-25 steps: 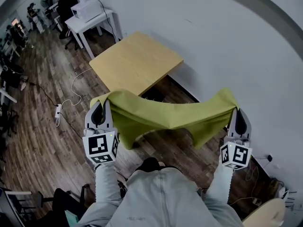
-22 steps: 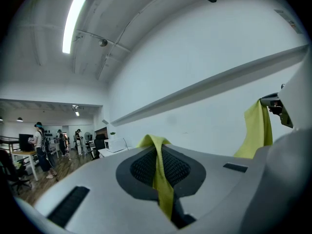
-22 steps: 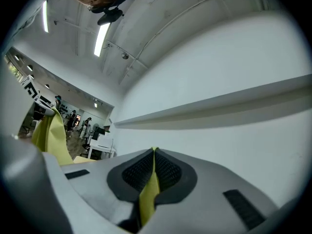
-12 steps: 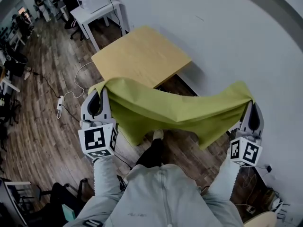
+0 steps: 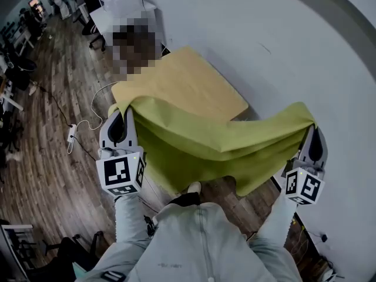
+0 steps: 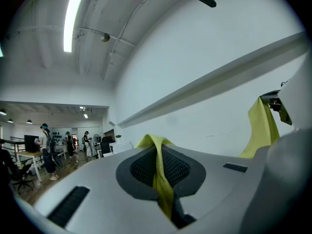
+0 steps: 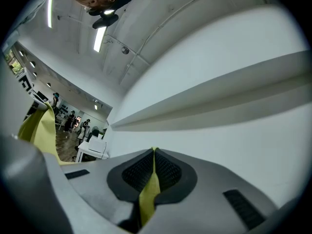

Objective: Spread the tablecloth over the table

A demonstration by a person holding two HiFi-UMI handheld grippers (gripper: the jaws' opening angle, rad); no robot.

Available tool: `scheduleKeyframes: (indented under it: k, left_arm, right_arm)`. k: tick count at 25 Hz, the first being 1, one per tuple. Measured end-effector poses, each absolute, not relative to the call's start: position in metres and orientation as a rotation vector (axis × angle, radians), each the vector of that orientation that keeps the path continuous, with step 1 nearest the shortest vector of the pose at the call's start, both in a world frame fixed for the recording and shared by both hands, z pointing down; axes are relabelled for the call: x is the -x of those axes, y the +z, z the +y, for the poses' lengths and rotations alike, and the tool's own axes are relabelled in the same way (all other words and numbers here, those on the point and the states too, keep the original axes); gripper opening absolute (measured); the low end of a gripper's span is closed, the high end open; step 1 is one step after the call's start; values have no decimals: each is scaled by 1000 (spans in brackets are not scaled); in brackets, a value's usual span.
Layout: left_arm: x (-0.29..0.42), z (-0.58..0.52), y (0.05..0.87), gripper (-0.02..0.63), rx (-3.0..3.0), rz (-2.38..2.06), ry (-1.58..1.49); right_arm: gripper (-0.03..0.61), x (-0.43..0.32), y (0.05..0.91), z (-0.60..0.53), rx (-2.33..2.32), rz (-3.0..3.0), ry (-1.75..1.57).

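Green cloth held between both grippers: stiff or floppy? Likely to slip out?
Likely floppy: the tablecloth sags and folds between the left gripper and the right gripper. Probably light, since two pinched corners carry the whole sheet. Slip seems unlikely with both jaws shut on it, though a snag on the table edge could tug it free.

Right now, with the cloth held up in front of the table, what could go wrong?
The left gripper and right gripper are each shut on only a thin corner of the tablecloth, so a sharp tug could pull one corner free. The cloth sags in the middle and may bunch against the near edge of the table instead of sliding over it.
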State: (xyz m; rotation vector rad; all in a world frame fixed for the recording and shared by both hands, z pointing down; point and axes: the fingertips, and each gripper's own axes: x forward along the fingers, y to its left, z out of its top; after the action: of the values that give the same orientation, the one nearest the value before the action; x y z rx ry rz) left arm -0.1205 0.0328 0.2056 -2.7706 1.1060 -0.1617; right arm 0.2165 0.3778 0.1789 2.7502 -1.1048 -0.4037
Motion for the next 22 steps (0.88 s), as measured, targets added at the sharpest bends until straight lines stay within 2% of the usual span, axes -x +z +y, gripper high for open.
scheduleKeyframes:
  k: [6,22]
  left_arm:
    - [109,-14,206,25,2743,1187,-171]
    - [144,-71,230,25,2577,1584,-237]
  right_arm:
    - [21,-267,164,315,-2745,-1123,-458]
    - [21,-341,178,151,-2664,-1427,-467]
